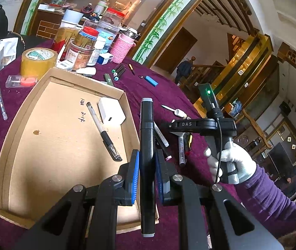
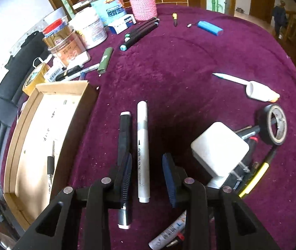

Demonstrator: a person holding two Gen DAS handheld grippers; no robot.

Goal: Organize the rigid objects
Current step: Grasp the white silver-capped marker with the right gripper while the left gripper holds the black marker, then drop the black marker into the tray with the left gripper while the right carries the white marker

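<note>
**A:** Quick one. What did your left gripper (image 1: 147, 179) have?

**B:** It was clamped on the black marker (image 1: 147, 145), blue pads tight on the barrel. The marker ran lengthwise along my fingers, grey cap end pointing away, and hung over the near right corner of the cardboard tray (image 1: 125, 95).

**A:** And the right gripper (image 2: 148, 179)?

**B:** Jaws partly apart, pointing steeply down at the purple tablecloth (image 2: 179, 66). The white marker (image 2: 143, 150) lay between them, nearer the left pad, and I couldn't see either pad pressing on it, so I'd call it not gripped. Its long axis ran parallel to my fingers. A second black marker (image 2: 124, 133) lay just outside the left jaw, partly under it, same heading.

**A:** Which hand was closer to the tray?

**B:** Left, clearly; it was already over the corner. From the right wrist view the tray (image 2: 43, 87) sat off to the left, well apart from the white marker.

**A:** Already in the tray?

**B:** A pen (image 1: 103, 132) and a white charger (image 1: 111, 112).
</note>
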